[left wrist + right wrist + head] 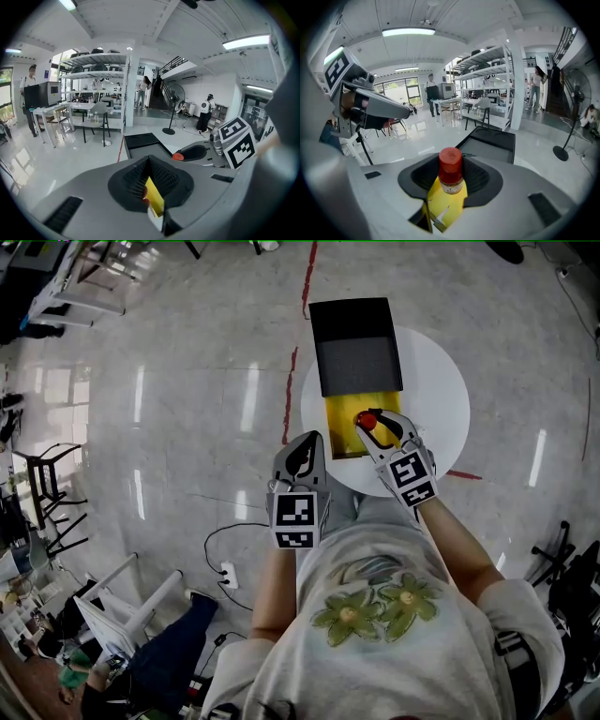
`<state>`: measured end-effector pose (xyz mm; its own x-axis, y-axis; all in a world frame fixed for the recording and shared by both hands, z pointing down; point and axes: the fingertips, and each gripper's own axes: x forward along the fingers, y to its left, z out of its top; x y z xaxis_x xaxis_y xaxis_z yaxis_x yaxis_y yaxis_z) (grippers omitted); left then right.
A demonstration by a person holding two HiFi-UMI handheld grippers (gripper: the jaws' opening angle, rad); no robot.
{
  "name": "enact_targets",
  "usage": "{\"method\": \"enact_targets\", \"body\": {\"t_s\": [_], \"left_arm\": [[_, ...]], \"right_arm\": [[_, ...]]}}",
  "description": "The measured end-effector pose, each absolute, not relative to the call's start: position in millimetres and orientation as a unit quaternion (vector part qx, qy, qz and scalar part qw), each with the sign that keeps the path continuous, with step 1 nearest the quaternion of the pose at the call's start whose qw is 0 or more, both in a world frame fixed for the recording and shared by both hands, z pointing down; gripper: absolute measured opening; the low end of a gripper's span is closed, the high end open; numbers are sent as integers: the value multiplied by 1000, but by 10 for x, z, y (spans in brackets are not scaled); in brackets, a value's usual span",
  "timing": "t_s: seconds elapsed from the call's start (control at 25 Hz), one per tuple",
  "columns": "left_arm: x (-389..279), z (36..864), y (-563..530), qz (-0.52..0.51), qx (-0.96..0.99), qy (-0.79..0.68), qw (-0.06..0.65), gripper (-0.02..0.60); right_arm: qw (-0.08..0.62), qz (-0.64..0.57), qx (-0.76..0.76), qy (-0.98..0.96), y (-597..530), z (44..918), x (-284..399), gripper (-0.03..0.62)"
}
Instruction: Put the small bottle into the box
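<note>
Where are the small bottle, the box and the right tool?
small bottle [450, 164], right gripper view, its red cap.
box [337, 418], head view, bare yellow floor.
right tool [377, 424], head view, midway between its fingertips.

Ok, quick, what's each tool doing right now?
Left tool: closed, seemingly on a wall of the yellow box.
Right tool: closed on the small bottle.

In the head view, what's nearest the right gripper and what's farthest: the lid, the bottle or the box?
From the right gripper:
1. bottle, between its jaws.
2. box, just under it.
3. lid, behind the box, farthest.
</note>
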<state>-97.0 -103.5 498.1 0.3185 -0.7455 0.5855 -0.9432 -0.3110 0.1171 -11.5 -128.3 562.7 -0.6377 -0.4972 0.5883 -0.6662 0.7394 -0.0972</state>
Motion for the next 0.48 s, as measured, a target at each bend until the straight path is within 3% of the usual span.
{"method": "enact_targets", "body": {"t_s": [0.48], "left_arm": [[-1042, 5043, -1061, 225, 776, -543, 229, 2]], "right_arm": [[296, 168, 323, -883, -1300, 5914, -148, 153]]}}
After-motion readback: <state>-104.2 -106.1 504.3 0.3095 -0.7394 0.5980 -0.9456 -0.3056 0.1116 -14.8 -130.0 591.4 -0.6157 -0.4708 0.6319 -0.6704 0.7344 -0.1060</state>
